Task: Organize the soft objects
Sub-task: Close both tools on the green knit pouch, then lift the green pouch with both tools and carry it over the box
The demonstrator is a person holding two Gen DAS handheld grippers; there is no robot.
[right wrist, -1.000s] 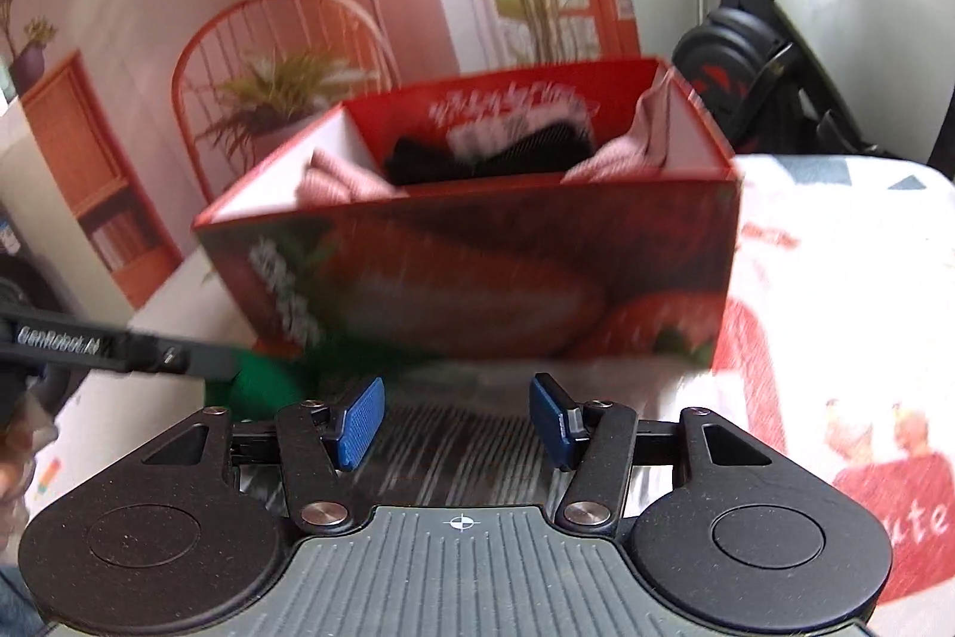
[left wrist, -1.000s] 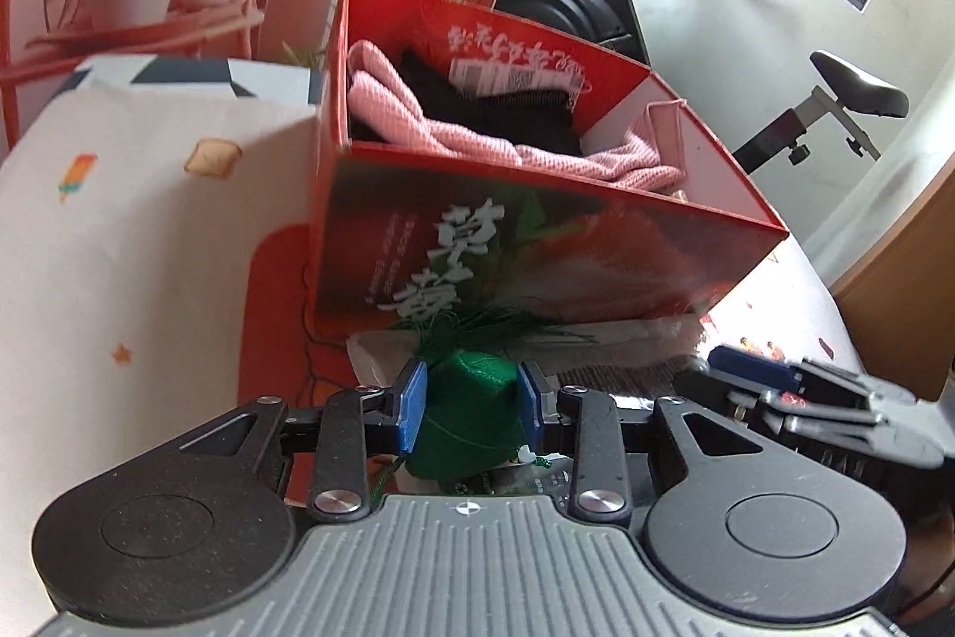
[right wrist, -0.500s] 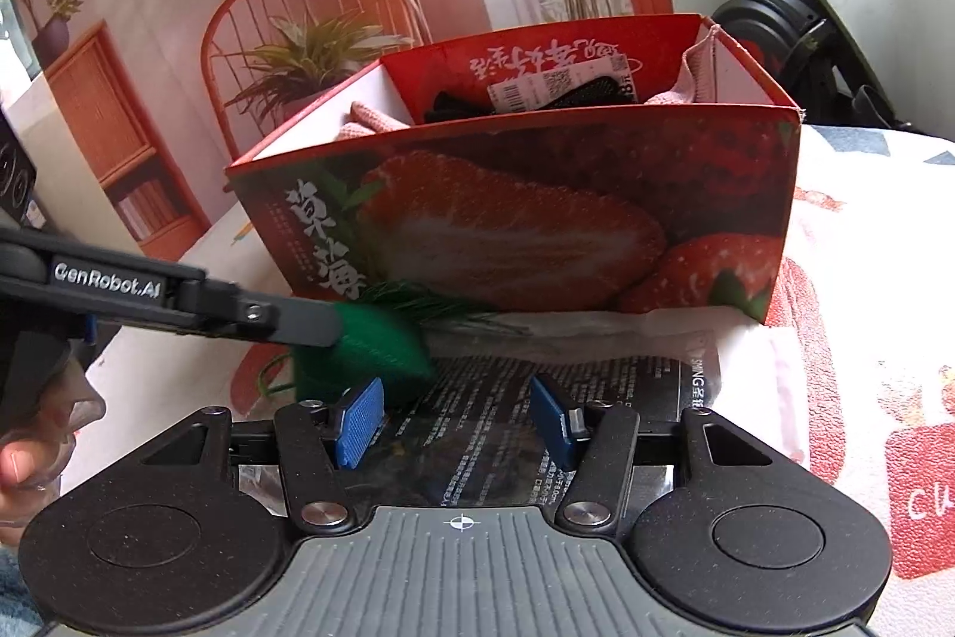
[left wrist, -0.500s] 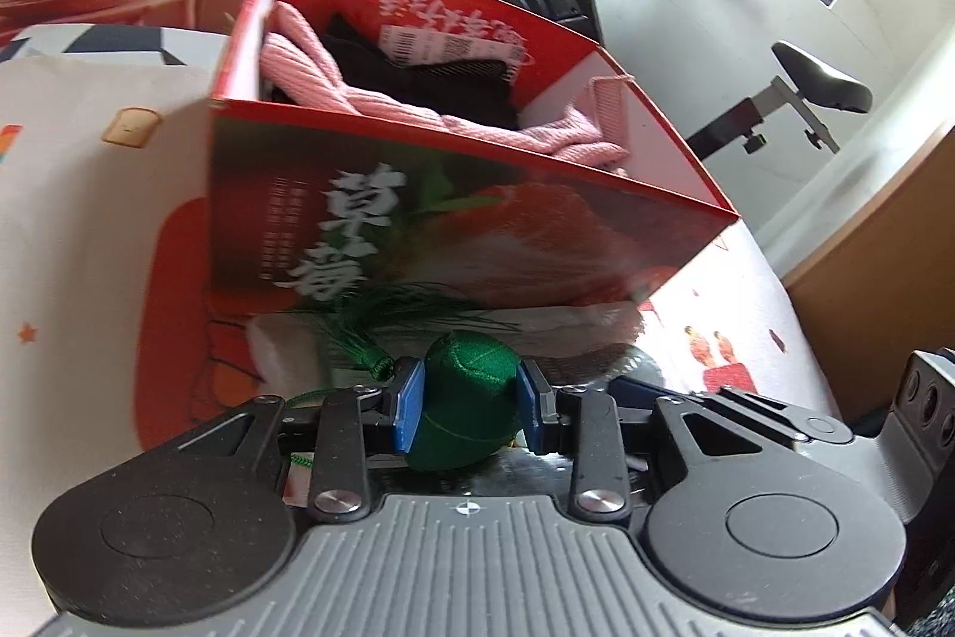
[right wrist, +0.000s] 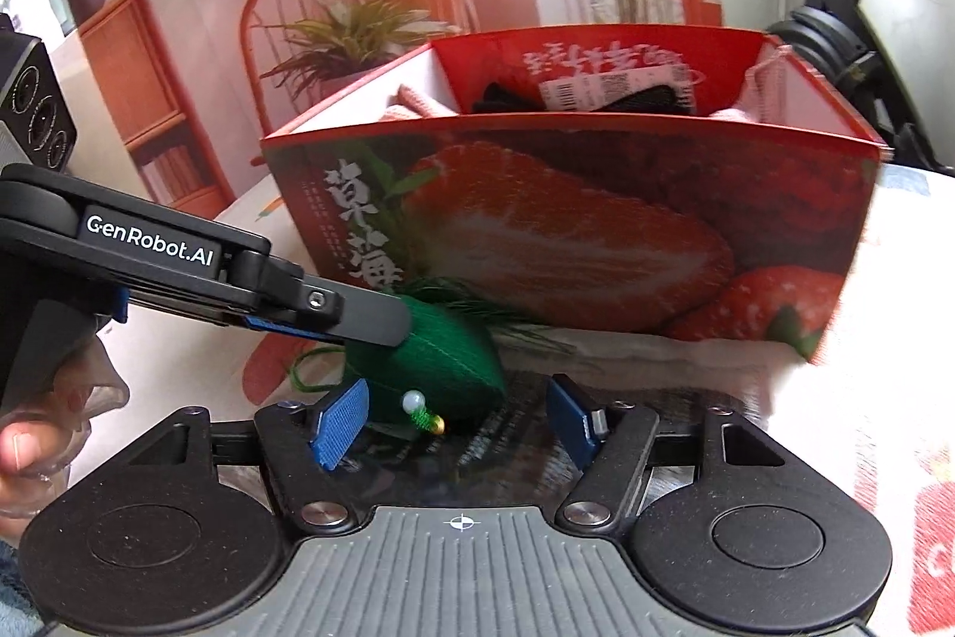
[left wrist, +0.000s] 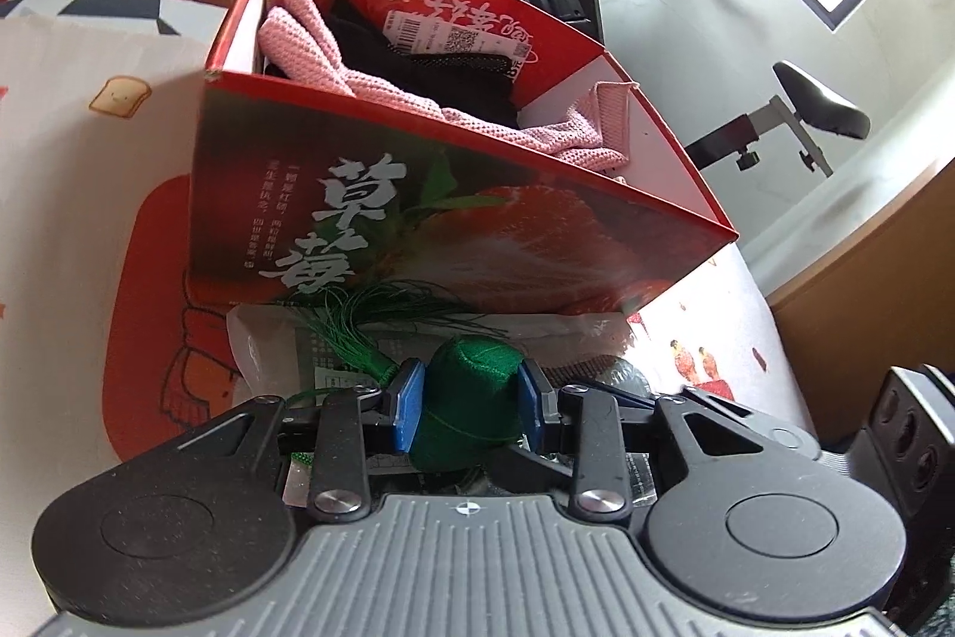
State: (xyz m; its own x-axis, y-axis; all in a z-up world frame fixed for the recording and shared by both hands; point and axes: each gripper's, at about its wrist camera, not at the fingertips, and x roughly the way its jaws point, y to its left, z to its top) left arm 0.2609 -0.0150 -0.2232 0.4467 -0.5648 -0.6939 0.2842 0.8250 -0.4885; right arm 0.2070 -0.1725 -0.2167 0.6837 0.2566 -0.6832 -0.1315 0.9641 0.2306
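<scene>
My left gripper is shut on a green stuffed sachet with a green tassel, just in front of the red strawberry box. The box holds a pink knit cloth and a black garment with a white tag. In the right wrist view the sachet lies low between the blue pads of my right gripper, whose jaws are opening and do not press on it. The left gripper's finger crosses in from the left onto the sachet. A shiny plastic packet lies under it.
The red strawberry box stands on a cartoon-printed tablecloth. An exercise bike stands behind on the right, and a wooden panel beside it. A person's hand shows at the lower left of the right wrist view.
Both grippers have come lower and nearer the box front. The right gripper's jaws have spread wider, and the green sachet now sits between them. The left gripper keeps its hold.
</scene>
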